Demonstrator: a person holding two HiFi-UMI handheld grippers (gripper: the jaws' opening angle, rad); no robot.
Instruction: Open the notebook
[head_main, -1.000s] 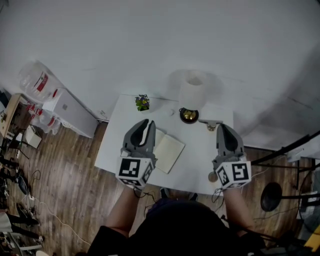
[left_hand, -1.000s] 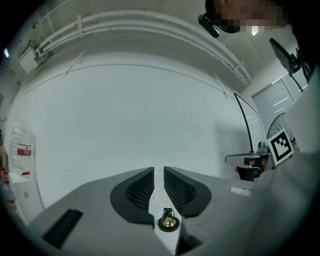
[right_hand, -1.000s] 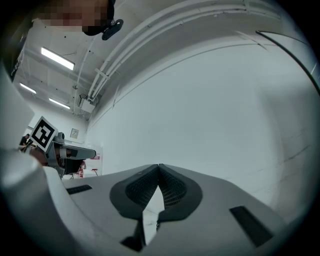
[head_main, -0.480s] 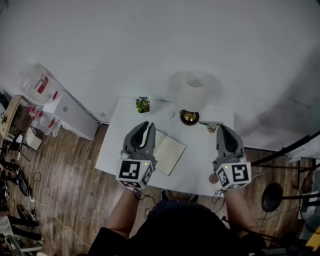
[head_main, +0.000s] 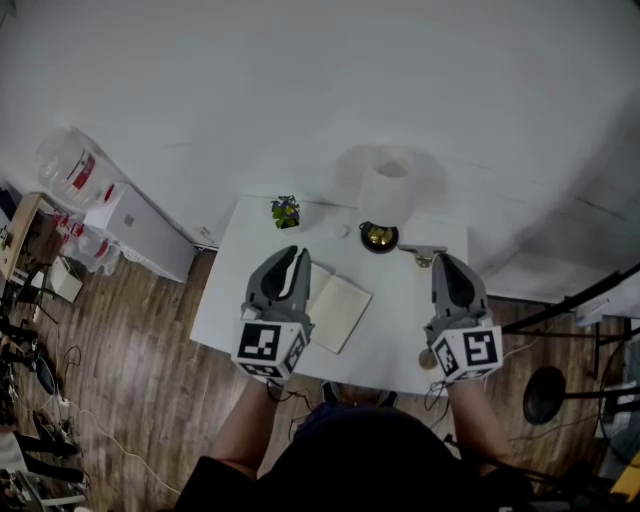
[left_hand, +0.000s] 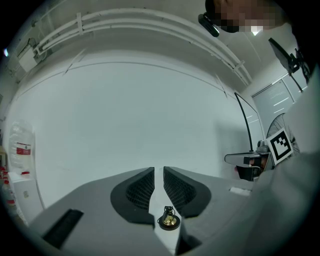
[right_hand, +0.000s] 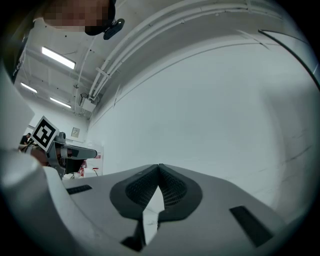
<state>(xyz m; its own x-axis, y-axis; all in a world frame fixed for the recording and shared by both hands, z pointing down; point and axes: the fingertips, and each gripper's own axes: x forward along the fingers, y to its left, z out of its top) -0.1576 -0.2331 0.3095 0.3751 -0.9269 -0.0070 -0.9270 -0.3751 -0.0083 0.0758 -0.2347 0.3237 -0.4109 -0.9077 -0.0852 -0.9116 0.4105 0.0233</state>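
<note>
Notebook (head_main: 338, 312) lay on the table (head_main: 395, 335) just beside the left gripper (head_main: 291, 252) — seemingly shut, though small in view. Nothing had shifted: left jaws a narrow slit, empty; right gripper (head_main: 447, 260) closed, empty — no hold on it.

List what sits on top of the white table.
On the white table: a closed cream notebook, a green potted plant, a brass ornament on a black disc and a white cylinder. The left gripper and right gripper hide the tabletop beneath them.
</note>
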